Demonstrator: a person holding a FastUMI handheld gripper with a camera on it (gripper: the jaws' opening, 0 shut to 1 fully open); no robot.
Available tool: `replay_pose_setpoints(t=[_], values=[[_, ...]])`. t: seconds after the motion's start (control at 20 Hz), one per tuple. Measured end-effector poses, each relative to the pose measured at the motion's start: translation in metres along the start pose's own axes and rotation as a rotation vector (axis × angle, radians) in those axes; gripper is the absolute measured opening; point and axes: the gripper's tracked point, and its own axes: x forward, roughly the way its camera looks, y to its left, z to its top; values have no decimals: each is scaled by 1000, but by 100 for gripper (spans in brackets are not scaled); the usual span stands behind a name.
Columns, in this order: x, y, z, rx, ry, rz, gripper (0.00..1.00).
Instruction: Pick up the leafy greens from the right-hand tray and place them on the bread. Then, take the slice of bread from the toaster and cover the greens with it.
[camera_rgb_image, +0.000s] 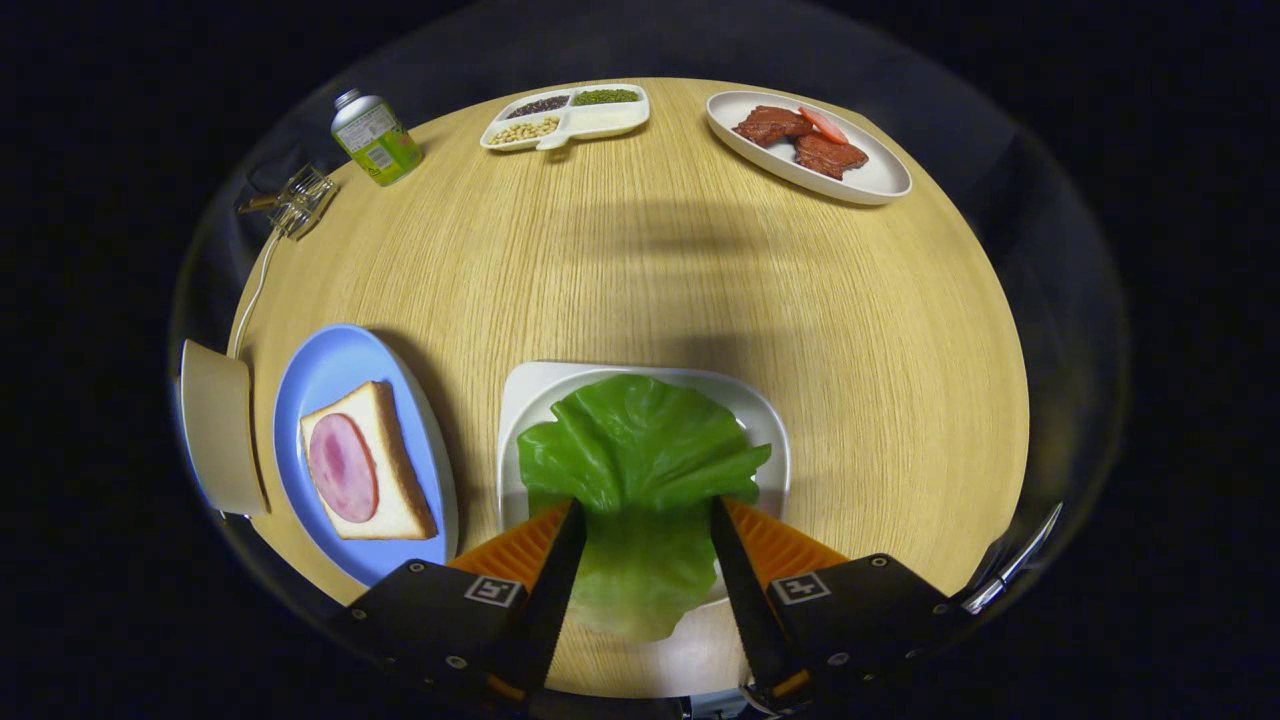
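Gripper (640, 515) released: its 2 fingers stand apart, 1 on each side of the lettuce leaf (640, 455), which lies between them. Whether the tips touch the leaf, cannot tell. Leaf sits on the white tray (525, 400), its near end hanging over the tray edge toward the gripper. Left of the tray: blue plate (330, 365) with 1 bread slice (385, 455) topped with ham (342, 467).

Judgement: leaf is light, thin, floppy, likely slick. Pinch the thicker near end at the midrib; a loose edge would fold or slip.
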Motion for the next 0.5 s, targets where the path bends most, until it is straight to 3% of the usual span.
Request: replay_pose_setpoints(t=[0.15,0.4,0.5], values=[[0,-2,1,23,-13,-5,56],[0,-11,2,86,-2,4,12],[1,-13,3,114,9,11,6]])
